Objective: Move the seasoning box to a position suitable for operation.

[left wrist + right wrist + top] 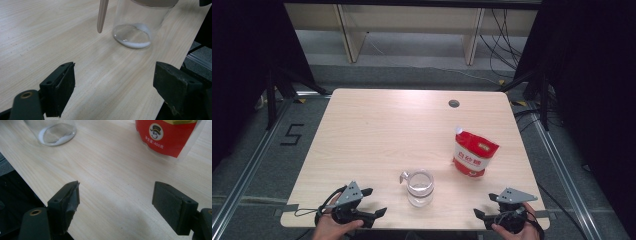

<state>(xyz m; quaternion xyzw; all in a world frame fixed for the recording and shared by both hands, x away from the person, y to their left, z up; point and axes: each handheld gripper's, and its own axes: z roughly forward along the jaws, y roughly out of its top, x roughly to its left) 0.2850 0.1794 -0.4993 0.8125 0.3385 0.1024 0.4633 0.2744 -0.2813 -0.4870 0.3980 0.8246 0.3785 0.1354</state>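
A clear glass jar (pixel 420 187) with a thin layer of white powder at its bottom stands near the table's front edge, its lid flap (pixel 404 176) hanging open at its left. A red and white spouted pouch (pixel 474 152) stands to the right of it, a little farther back. My left gripper (pixel 374 201) is open at the front left, holding nothing; the jar (pixel 135 25) and the lid flap (pixel 102 15) are ahead of it (pixel 115 85). My right gripper (pixel 484 205) is open and holds nothing at the front right. From it (pixel 116 202), the jar (pixel 56 130) and pouch (pixel 167 137) lie ahead.
The light wooden table (pixel 377 130) has a round cable hole (pixel 454 103) near its back edge. Metal rails and a floor mark "5" (pixel 292 134) lie to the left. Wooden shelving (pixel 412 30) and cables stand behind the table.
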